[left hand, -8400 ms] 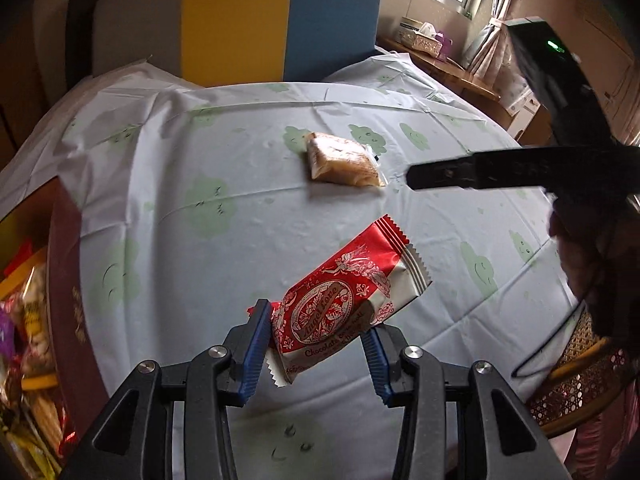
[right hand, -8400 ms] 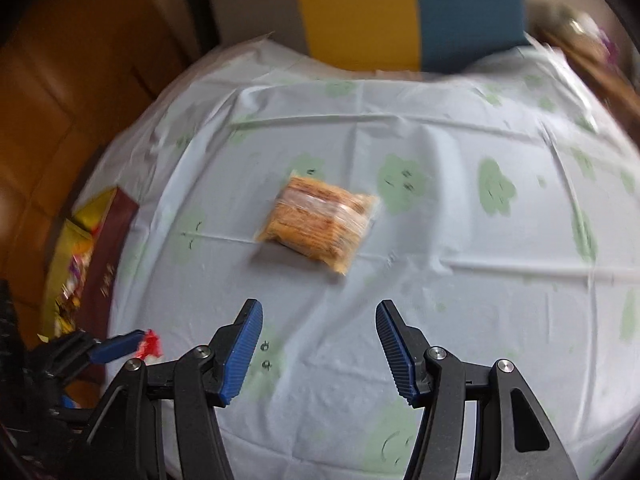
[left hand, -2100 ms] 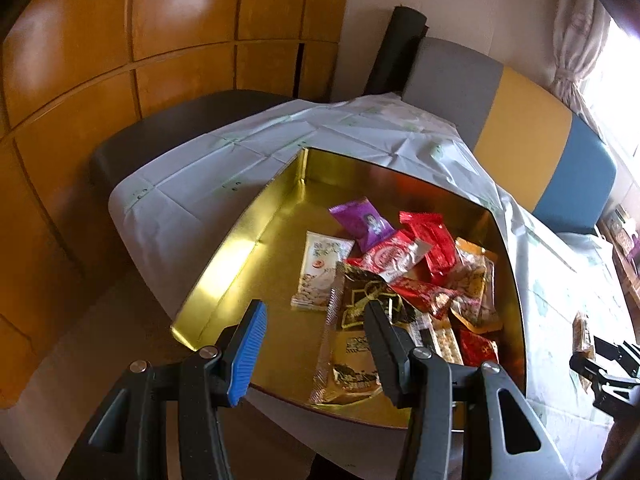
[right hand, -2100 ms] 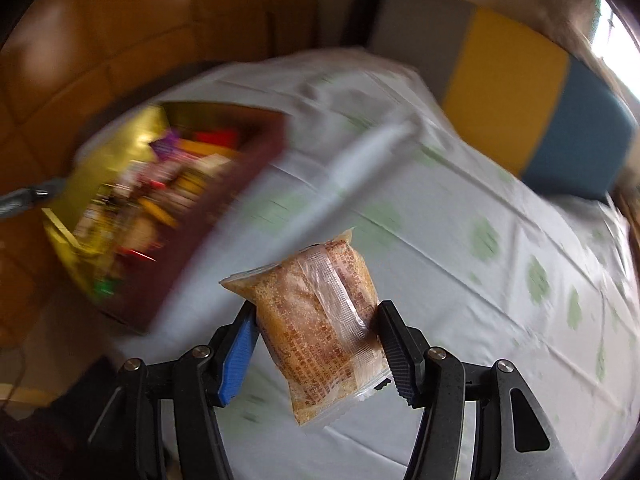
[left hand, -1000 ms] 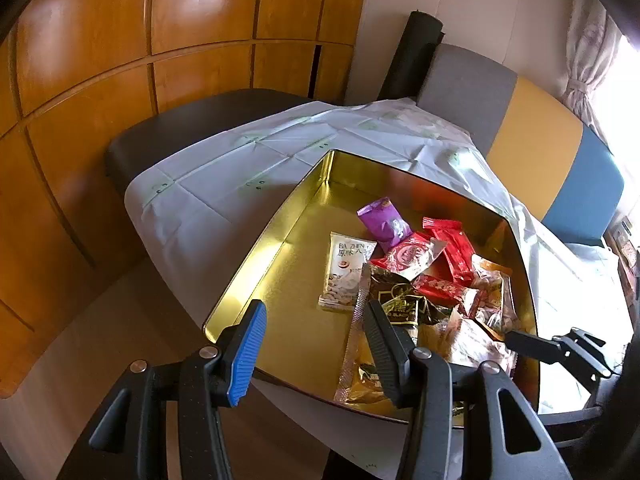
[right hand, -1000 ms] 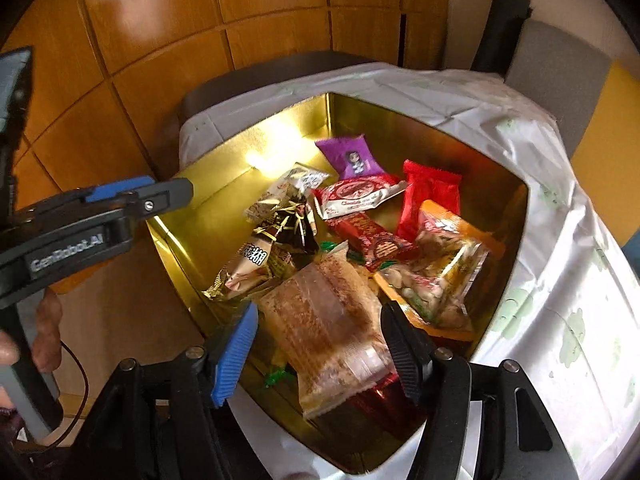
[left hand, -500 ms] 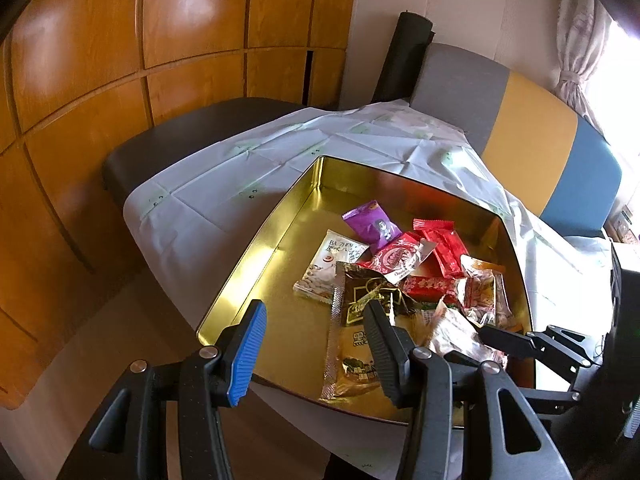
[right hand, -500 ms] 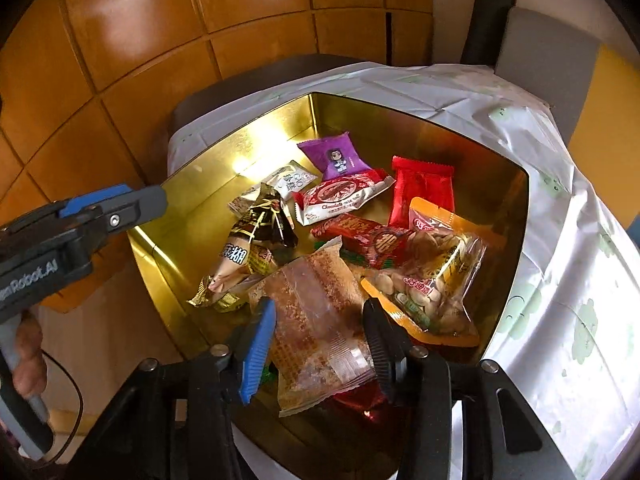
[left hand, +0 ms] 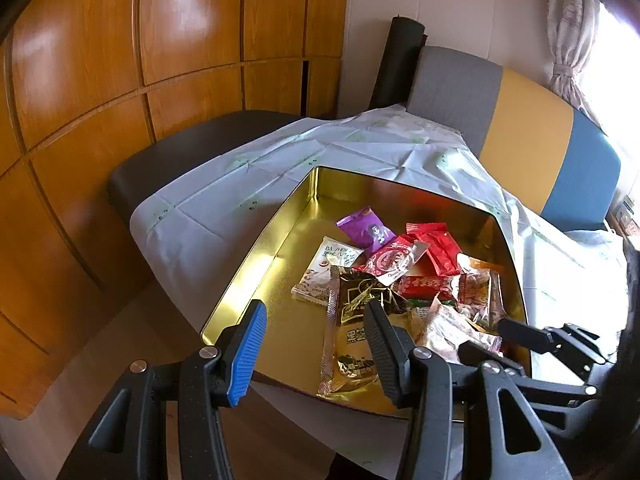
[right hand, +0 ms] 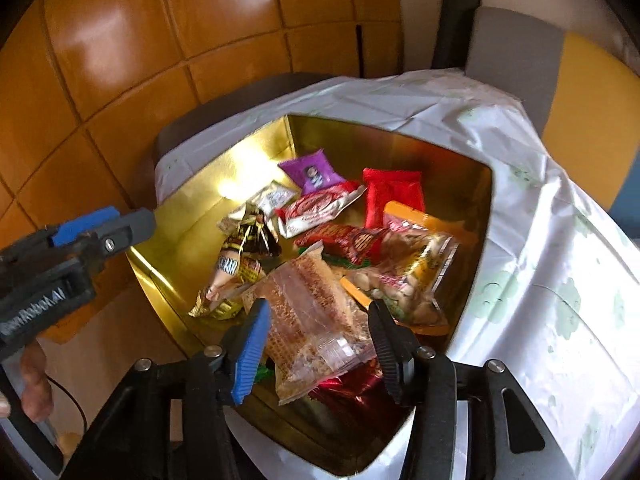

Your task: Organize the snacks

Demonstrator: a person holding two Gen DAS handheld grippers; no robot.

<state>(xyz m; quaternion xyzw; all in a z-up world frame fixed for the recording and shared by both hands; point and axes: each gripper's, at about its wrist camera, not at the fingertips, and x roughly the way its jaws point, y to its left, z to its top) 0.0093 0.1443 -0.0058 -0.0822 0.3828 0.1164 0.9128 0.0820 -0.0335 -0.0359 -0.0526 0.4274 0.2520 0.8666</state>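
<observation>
An open gold tin [left hand: 256,256] on the table's near corner holds a heap of wrapped snacks, among them a purple packet [left hand: 366,230] and a red one [left hand: 438,246]. A clear packet of brown crackers [right hand: 312,296] lies on the near side of the heap, beside a bag of peanuts [right hand: 404,276]. My right gripper [right hand: 318,308] straddles this packet and its jaws are opening, with small gaps showing at the pads. It also shows in the left wrist view as the right gripper [left hand: 482,336] at the tin's right rim. My left gripper [left hand: 316,312] hangs open and empty over the tin's near-left part.
A pale tablecloth [left hand: 240,184] with green prints covers the table. A grey, yellow and blue seat back [left hand: 520,120] stands behind, a dark seat [left hand: 172,152] to the left, wooden wall panels beyond. A person's hand [right hand: 34,380] holds the left gripper handle.
My right gripper has settled lower over the heap; its jaws narrowed on the cracker packet, then widened. The packet now rests on the other snacks. The left gripper has barely shifted.
</observation>
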